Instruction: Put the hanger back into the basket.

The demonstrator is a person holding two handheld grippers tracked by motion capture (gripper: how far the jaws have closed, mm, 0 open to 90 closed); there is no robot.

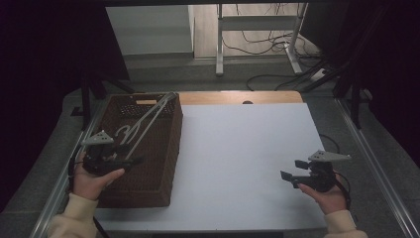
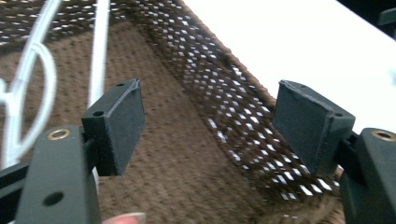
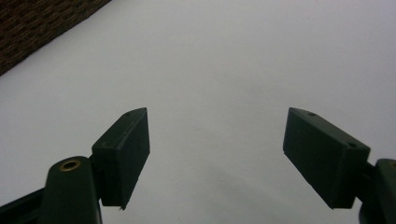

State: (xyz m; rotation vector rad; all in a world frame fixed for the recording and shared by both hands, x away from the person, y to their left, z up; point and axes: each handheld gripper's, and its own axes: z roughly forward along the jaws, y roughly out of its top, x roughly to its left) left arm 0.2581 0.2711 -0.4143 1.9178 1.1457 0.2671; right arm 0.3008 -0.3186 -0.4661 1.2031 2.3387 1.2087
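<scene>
Brown woven basket (image 1: 148, 163) at table (image 1: 237, 163) left, white wire tongs-like utensil (image 1: 143, 124) leaning inside, seemingly stowed; left claw (image 1: 130, 162) wide open, empty, over basket interior; right claw (image 1: 293, 170) wide open, empty, above bare table.

Brown woven basket (image 1: 153, 163), matt white smooth table (image 1: 237, 163), white wire hanger (image 1: 143, 126).

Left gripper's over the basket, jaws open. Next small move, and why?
Probably ease the left gripper down and toward the white hanger lying in the brown basket. Its jaws stand open with nothing between them, and in the left gripper view the hanger lies off to one side. The right gripper hovers open over the white table.
</scene>
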